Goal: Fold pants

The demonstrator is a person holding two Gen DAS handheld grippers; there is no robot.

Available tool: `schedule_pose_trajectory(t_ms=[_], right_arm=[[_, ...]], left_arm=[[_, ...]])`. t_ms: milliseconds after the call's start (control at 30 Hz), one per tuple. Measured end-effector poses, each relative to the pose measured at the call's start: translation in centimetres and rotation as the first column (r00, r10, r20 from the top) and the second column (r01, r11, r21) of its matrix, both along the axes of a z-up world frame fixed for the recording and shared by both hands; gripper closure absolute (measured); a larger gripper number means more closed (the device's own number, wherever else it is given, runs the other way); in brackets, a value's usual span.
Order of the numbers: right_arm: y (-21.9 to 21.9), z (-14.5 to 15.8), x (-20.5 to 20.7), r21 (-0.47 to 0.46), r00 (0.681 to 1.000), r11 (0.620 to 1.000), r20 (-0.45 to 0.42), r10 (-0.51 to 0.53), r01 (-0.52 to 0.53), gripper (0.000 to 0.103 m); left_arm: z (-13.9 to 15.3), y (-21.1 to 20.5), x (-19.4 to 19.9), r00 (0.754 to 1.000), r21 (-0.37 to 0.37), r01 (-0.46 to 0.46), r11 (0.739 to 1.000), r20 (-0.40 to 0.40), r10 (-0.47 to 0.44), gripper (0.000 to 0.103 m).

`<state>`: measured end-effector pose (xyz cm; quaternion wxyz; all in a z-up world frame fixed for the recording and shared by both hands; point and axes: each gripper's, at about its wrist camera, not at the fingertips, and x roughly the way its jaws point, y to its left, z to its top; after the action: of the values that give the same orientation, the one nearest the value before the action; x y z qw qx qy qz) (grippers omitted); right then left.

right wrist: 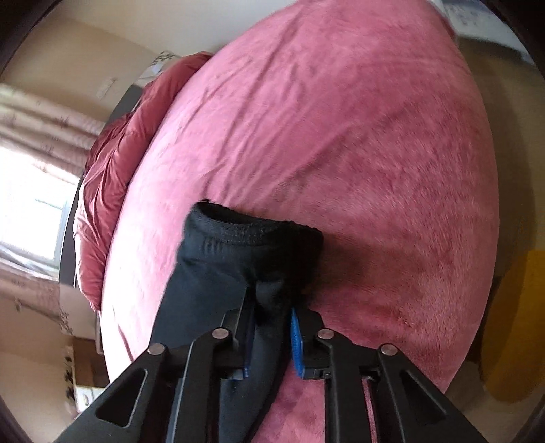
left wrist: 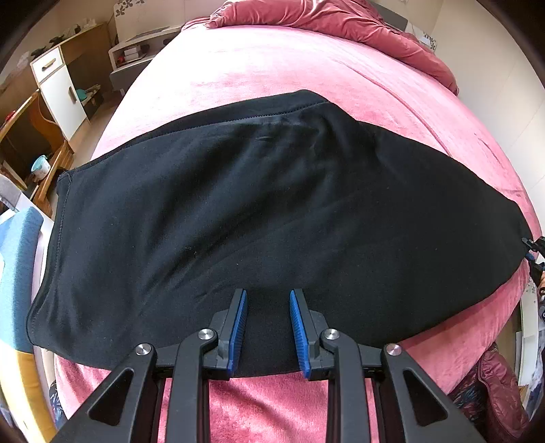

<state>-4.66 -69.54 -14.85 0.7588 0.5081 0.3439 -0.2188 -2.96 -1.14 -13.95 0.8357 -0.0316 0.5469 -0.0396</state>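
The left gripper is sitting right up front in its own view, jaws spread a bit and hovering over the near edge of the black pants, not pinching anything as far as I can see. The pants are lying stretched flat across the pink bedspread, hem off to the left, other end running out to the right. Over there the right gripper is clamping down on a bunched handful of the fabric near the ribbed waistband, so that end is looking like the one getting carried over. If I were doing this fold, I'd be keeping that pinch deep enough to catch both layers and swinging it low across toward the hem, with the left one pressing or grabbing the near edge so nothing is dragging. Loads of bare bedspread beyond the pants; the crumpled duvet is sitting well back, the bed's left edge is close to the hem.
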Motion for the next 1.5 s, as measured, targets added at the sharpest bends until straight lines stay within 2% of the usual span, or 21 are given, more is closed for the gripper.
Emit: schedule_pose_trajectory(t_ms=[67,233,467,567,767,900,1000,1200,1300,1433,1500], right_arm=[[0.4,1.0,0.4,-0.014,1.0,1.0,0.024,0.019,-0.018,0.087],[2.7,5.1,1.7,-0.071,0.979,0.987,0.137,0.15,-0.142,0.087],[10.0,9.2,4.6,-0.136,0.893,0.918,0.219,0.394,-0.372,0.087],[14.4,10.0,5.8,-0.139,0.83,0.862,0.235,0.506,-0.487,0.087],[25.6,10.0,8.7,-0.158,0.661,0.688,0.193,0.725,-0.708,0.087],[33.0,8.1,10.5,-0.144,0.543,0.554,0.113,0.832,-0.82,0.087],[36.8,6.0,10.1,-0.126,0.478,0.481,0.055,0.876,-0.867,0.087],[41.0,3.6,10.6,-0.125,0.403,0.396,-0.036,0.915,-0.91,0.087],[42.5,3.0,10.3,-0.148,0.364,0.35,-0.085,0.927,-0.925,0.087],[42.9,3.1,10.4,-0.173,0.357,0.336,-0.107,0.928,-0.926,0.081],[42.8,3.6,10.0,-0.168,0.336,0.318,-0.092,0.937,-0.933,0.072]], left_arm=[[0.0,0.2,-0.1,1.0,-0.009,-0.001,1.0,0.002,0.001,0.077],[0.1,0.9,0.0,1.0,-0.037,-0.003,0.999,0.0,0.003,0.077],[0.7,1.6,0.2,1.0,-0.105,-0.001,0.994,0.004,0.001,0.077],[1.1,1.8,0.2,1.0,-0.141,0.009,0.99,0.01,-0.007,0.077],[1.9,1.8,0.2,0.999,-0.226,0.034,0.974,0.019,-0.031,0.077],[2.3,1.6,0.3,0.999,-0.271,0.045,0.961,0.017,-0.042,0.077],[2.7,1.6,0.6,0.999,-0.334,0.044,0.941,0.01,-0.044,0.077],[3.3,1.3,1.8,0.998,-0.424,0.057,0.904,0.007,-0.06,0.077],[3.6,0.5,3.1,0.997,-0.479,0.065,0.876,-0.002,-0.075,0.073],[3.5,-0.8,4.8,0.995,-0.528,0.065,0.847,-0.031,-0.096,0.066],[3.2,-1.3,5.1,0.994,-0.545,0.054,0.836,-0.051,-0.098,0.063]])
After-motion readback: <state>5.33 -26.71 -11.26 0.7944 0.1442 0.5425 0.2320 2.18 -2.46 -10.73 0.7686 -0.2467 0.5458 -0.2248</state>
